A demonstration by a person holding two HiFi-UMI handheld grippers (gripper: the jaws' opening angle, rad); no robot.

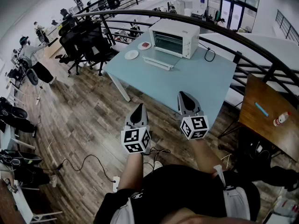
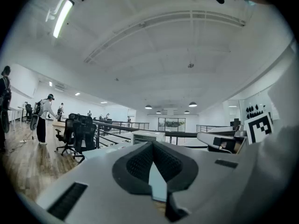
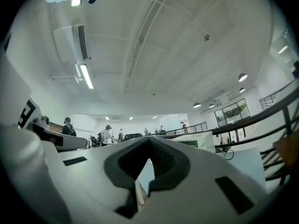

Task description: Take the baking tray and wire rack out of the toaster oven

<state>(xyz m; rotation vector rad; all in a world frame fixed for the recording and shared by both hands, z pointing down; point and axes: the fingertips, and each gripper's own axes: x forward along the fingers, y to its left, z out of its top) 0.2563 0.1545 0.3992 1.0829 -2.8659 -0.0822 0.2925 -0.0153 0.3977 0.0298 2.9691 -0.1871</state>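
Observation:
A white toaster oven (image 1: 174, 37) stands at the far side of a pale blue table (image 1: 187, 80), its door (image 1: 161, 60) folded down and open. The tray and rack inside cannot be made out. My left gripper (image 1: 139, 109) hangs over the wooden floor, short of the table's near edge, jaws shut and empty. My right gripper (image 1: 185, 97) hovers over the table's near edge, also shut and empty. The oven shows small beyond the left gripper (image 2: 152, 144) in its own view, as oven (image 2: 145, 136), and past the right gripper (image 3: 148, 140) as oven (image 3: 200, 141).
Two small plates (image 1: 131, 54) (image 1: 144, 45) lie on the table left of the oven, and a black cable (image 1: 210, 55) to its right. A curved black railing (image 1: 243, 45) runs behind. Office chairs (image 1: 86, 43) stand at left, a brown side table (image 1: 268, 111) at right. People stand far off.

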